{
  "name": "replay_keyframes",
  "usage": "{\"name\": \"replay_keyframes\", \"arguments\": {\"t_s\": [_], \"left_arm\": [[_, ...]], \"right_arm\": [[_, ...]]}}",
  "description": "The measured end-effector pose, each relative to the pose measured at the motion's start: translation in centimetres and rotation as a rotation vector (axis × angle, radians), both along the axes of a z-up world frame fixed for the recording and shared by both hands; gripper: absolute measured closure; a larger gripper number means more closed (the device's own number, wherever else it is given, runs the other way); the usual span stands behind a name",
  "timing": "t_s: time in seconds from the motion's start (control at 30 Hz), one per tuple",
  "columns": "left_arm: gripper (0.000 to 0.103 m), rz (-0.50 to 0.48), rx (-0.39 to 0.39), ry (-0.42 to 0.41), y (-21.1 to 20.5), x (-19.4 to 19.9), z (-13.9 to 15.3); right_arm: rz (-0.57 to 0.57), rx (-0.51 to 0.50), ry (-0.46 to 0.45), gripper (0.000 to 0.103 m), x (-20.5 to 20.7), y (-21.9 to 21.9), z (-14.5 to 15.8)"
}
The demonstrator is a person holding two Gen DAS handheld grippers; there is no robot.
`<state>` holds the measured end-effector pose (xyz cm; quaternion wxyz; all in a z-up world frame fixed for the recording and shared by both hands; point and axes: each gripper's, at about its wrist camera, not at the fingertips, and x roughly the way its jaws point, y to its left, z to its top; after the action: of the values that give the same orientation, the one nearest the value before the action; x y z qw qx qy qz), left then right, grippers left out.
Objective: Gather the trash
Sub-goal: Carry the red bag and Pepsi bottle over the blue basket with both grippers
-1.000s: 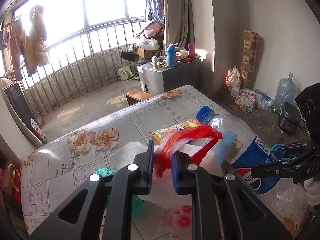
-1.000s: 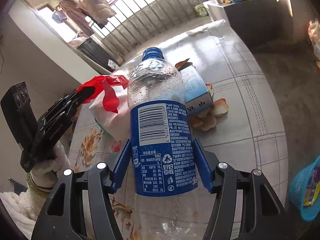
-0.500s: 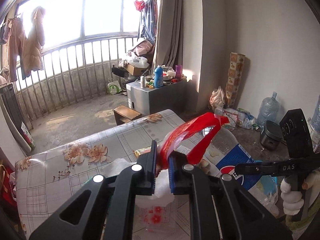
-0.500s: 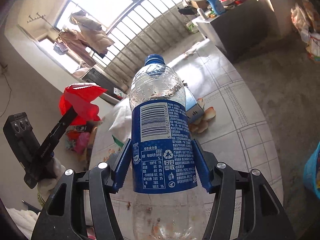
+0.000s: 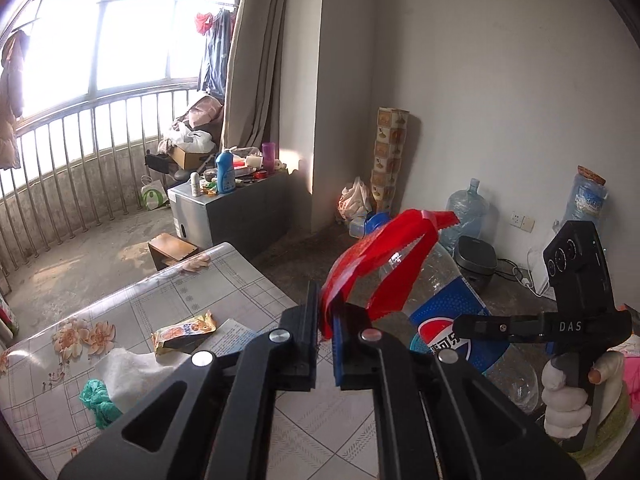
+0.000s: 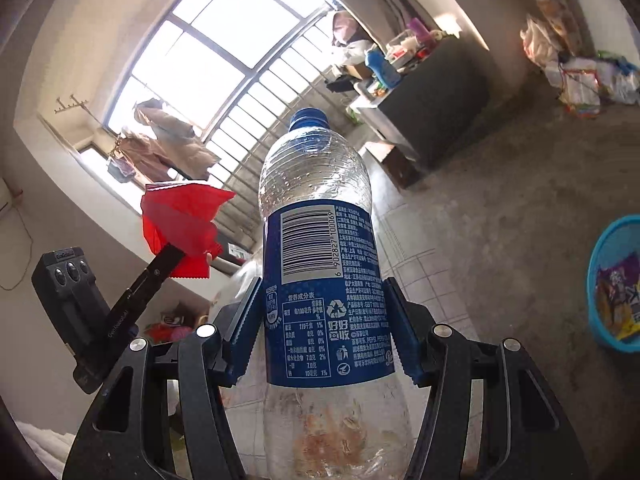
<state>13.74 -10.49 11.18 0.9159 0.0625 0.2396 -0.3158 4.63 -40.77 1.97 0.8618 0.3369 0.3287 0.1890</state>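
Left wrist: snack wrapper [image 5: 184, 330] on table [image 5: 224, 280].

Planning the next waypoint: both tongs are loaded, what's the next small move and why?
Probably swing the right tongs toward the blue basin on the floor: they grip the Pepsi bottle clear of the table, and the basin already holds wrappers. The left tongs pinch the red wrapper.

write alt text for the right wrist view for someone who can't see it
The right claw grips an empty clear Pepsi bottle by its blue label, cap pointing away toward a barred window. At left, the left claw pinches a red plastic wrapper; a blue basin holding trash sits on the floor at right.
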Motion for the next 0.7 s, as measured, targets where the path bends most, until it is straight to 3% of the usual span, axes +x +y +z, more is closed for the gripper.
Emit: {"name": "replay_keyframes", "arguments": {"t_s": [0.4,0.7], "left_arm": [[0.099,-0.255,0.016,0.207,-12.0,0.7,-2.3],[0.098,-0.400,0.164,0.414,-23.0,2.2,-9.0]], "right_arm": [[-0.266,0.087,0.057,0.047,-5.4,-8.1,-2.5],[-0.506,0.279,0.219,0.046,-7.8,-15.0,-8.8]]}}
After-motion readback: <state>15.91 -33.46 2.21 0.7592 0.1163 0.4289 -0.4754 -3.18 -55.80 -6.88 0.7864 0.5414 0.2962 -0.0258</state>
